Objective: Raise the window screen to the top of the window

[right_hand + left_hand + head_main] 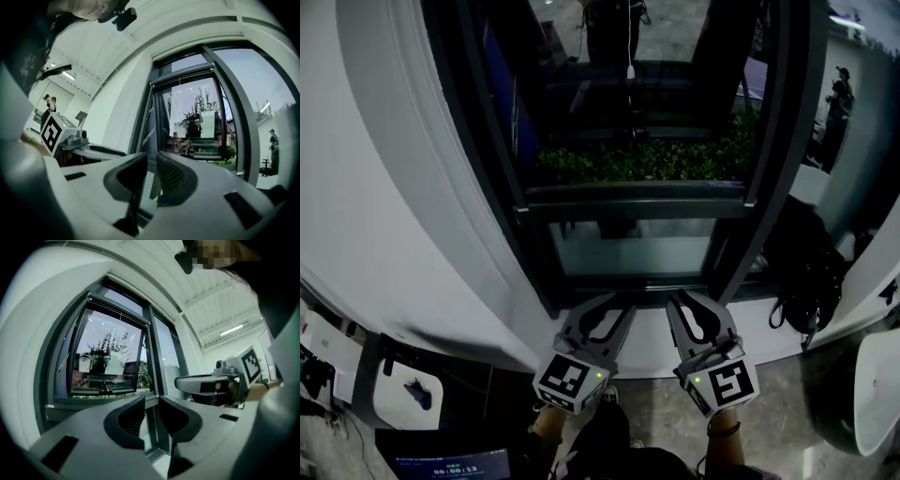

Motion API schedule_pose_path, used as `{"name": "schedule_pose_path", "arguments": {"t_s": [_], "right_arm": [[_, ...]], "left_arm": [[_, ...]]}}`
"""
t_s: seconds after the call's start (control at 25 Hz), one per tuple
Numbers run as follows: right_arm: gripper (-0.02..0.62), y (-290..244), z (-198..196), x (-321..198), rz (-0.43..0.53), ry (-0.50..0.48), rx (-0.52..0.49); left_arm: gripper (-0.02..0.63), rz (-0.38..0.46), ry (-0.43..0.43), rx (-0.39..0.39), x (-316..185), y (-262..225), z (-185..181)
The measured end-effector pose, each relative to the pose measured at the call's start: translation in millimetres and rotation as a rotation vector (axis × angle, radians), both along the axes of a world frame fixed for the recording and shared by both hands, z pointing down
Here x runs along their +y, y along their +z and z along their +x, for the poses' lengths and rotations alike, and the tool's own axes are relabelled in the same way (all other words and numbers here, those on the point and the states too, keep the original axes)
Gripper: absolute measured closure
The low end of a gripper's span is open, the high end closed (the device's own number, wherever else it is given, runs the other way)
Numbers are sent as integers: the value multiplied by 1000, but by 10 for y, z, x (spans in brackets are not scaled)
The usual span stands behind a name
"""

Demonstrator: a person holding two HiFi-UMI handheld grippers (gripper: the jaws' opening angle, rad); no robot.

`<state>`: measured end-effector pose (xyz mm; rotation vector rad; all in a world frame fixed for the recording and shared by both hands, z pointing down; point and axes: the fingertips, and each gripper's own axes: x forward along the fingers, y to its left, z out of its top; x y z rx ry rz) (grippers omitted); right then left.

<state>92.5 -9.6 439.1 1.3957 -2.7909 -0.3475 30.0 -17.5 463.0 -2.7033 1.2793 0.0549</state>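
**Head view, looking down a dark-framed window (769, 141).** The left gripper (617, 302) and the right gripper (680, 300) are hovering side by side over the white sill (649, 349). Their tips are pointing at the bottom rail of the frame. They are near it, but whether they are touching it cannot be told.

**Gripper views.** The jaws of each gripper are standing slightly apart, with a narrow gap between the pads, and are pinching nothing. Only an upright of the frame is showing through each gap.

The window screen (182, 76) is appearing as a thin horizontal bar high in the opening, close under the top of the frame. Its mesh cannot be made out.

A small white pull (630, 69) is hanging in front of the glass, higher up. A green hedge (637, 161) is showing outside, and a black bag (806, 272) is lying on the floor to the right.
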Motion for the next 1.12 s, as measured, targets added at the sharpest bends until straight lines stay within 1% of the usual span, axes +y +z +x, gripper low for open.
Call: {"name": "schedule_pose_path", "arguments": {"t_s": [0.12, 0.2, 0.32, 0.44, 0.52, 0.64, 0.68, 0.8, 0.92, 1.04, 1.12], "right_arm": [[538, 142, 91, 340, -36, -11, -21], [540, 195, 113, 532, -43, -29, -48], [540, 318, 150, 762, -96, -28, -52], [540, 357, 81, 985, -116, -32, -68], [540, 384, -26, 1131, -115, -42, -80], [540, 398, -215, 1326, -74, -60, -117], [540, 419, -268, 1394, -75, -60, -119], [540, 481, -436, 1605, -98, -54, -101], [540, 493, -674, 1812, -104, -50, -124], [540, 578, -948, 2067, -161, -31, -128], [540, 644, -1125, 2242, -175, -4, -133]], "left_arm": [[515, -53, -16, 4, 384, 191, 107], [515, -91, -34, 1, 602, 310, 117], [515, -139, -52, 0, 859, 426, 99], [516, -163, -47, 38, 1080, 440, 22], [515, -167, -38, 54, 1195, 468, -59], [515, -170, -30, 59, 1351, 559, -192], [515, -170, -26, 59, 1410, 584, -236], [515, -164, -16, 58, 1595, 629, -389], [515, -163, -6, 52, 1804, 659, -596], [517, -160, 7, 43, 2097, 681, -844], [516, -162, 20, 36, 2312, 713, -1022]]}}
